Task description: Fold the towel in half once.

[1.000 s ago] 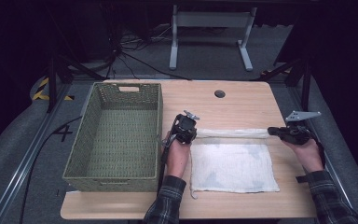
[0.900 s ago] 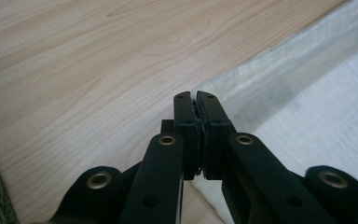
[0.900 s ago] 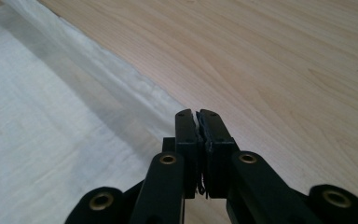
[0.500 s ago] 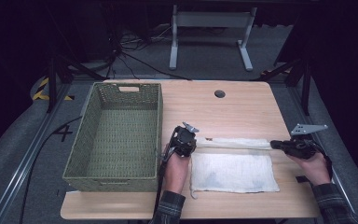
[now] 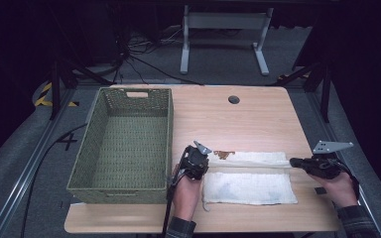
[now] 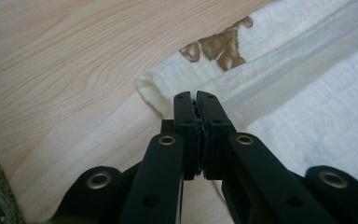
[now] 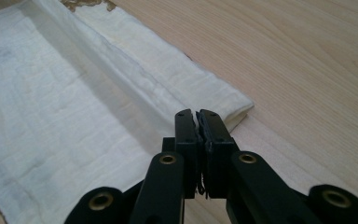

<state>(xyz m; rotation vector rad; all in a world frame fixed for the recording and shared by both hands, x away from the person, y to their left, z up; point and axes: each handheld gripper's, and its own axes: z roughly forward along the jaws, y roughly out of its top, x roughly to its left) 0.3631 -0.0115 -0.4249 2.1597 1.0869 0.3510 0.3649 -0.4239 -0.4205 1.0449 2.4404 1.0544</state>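
tongs, left (image 5: 202, 159) and right (image 5: 294, 161), pinch cloth (image 5: 250, 187) corners, its fold hiding the far strip.

A green woven basket (image 5: 121, 144) stands at the left of the wooden table (image 5: 248, 119), empty, with a handle slot in its far wall. A small dark round hole (image 5: 234, 99) sits in the tabletop toward the upper middle. Beyond the table, at the top of the frame, a grey metal stand (image 5: 223, 34) rests on the dark floor, with black cables (image 5: 134, 59) trailing at the upper left.
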